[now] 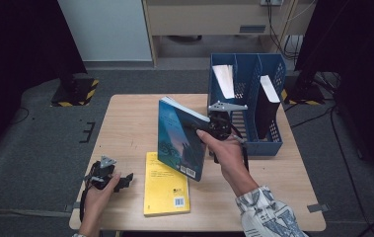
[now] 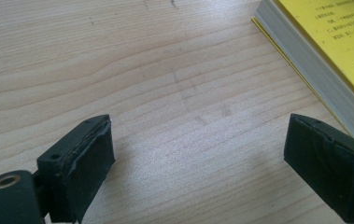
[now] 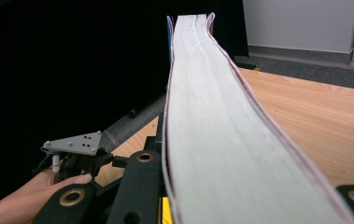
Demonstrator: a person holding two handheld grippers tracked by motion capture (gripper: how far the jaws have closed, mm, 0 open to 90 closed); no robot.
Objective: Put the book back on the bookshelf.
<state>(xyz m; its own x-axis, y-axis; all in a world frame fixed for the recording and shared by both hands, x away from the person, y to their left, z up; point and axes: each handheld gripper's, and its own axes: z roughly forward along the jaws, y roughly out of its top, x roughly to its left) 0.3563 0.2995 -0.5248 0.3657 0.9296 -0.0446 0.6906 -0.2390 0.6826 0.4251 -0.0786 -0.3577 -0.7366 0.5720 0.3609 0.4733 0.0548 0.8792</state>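
Two grippers: right gripper (image 1: 213, 129) clamps the blue book (image 1: 182, 140), held up above the table (image 1: 130, 123) near the blue file rack (image 1: 246, 106). Left gripper (image 1: 118, 181) is spread wide w/ nothing in it, beside the yellow book (image 1: 165, 190).

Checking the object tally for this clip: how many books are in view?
4. A blue book clamped in the right gripper above the table, a yellow book flat on the table, and two standing in the blue file rack: a pale one and a black one. Others may be hidden inside.
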